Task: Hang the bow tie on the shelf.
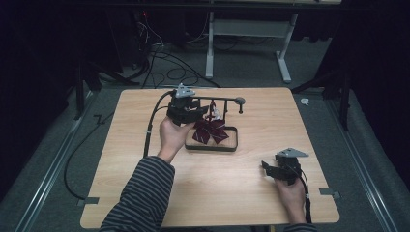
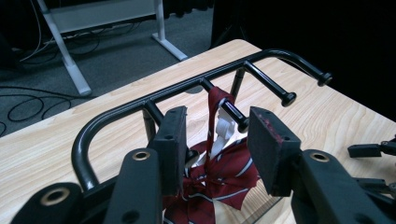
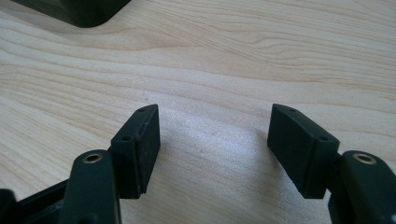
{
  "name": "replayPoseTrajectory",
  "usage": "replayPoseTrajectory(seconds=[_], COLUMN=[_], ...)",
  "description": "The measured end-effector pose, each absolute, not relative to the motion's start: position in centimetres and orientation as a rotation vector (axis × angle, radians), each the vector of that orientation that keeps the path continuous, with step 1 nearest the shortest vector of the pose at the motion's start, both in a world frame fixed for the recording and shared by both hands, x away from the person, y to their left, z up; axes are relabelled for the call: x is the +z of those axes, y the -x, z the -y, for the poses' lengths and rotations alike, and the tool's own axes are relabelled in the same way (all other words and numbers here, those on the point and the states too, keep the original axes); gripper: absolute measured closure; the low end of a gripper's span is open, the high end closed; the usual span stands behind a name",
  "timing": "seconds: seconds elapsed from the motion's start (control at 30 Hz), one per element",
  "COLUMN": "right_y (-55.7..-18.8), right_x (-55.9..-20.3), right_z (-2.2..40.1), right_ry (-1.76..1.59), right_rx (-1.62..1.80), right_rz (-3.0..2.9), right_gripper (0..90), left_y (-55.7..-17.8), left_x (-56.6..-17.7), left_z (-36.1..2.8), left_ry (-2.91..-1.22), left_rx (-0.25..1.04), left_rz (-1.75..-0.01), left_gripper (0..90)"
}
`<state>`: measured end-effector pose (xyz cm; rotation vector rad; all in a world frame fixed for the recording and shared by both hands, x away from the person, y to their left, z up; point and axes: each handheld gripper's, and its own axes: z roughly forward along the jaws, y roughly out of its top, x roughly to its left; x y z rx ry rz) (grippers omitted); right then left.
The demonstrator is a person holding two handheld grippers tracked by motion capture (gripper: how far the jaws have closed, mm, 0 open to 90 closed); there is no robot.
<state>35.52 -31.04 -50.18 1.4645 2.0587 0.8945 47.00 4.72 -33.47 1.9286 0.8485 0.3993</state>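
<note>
Left gripper: black body, grey three-cornered plate on top, black cable trailing from far-left side down over table edge. Flat rectangular black pads, brass-ringed holes in jaw arms, reddish specks on one pad edge. Right gripper: same black build, grey plate, cable running near side. Left sleeve: dark with thin pale stripes.

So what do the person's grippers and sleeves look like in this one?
Both grippers, left and right, are black, each topped by a grey three-cornered plate. Their jaws are flat rectangular black pads on arms with brass-ringed holes; one pad of the left carries reddish specks. A black cable trails from the left gripper. The left sleeve is dark with thin pale stripes.
</note>
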Motion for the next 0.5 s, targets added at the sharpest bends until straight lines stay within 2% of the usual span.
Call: replayPoseTrajectory(seconds=[0.5], right_y=[-35.5], right_x=[-50.2], right_z=[31.0], right_ry=[-1.463], right_rx=[0.894], right_rz=[-2.059], right_gripper=[35.7], left_y=[-45.6], left_x=[-33.5], left_z=[-6.5], left_ry=[-1.917], left_rx=[0.410], left_rz=[-0.853], left_gripper=[52.4])
